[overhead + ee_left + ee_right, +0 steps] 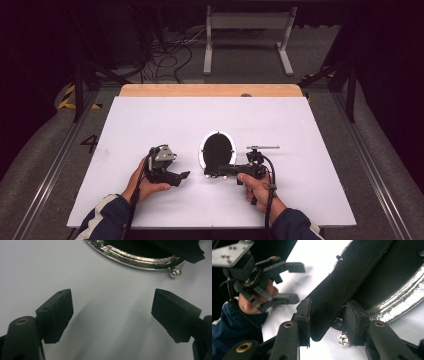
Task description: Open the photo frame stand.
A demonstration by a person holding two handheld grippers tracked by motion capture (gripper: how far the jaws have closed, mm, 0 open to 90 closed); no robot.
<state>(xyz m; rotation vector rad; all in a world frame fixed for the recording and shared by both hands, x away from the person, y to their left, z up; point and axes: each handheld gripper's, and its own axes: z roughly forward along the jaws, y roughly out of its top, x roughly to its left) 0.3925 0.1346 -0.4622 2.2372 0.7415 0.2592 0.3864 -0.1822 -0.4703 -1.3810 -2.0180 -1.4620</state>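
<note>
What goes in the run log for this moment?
left tool: open, empty, beside purse | right tool: shut on purse flap | purse on table

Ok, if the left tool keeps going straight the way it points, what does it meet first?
Probably the black purse's silver frame near its ball clasp; bare table lies between. The left tool is open, and depth is unclear.

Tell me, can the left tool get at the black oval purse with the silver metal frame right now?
Probably yes: the left tool is open with bare white table between it and the black oval purse with the silver metal frame, which the right tool grips.
</note>
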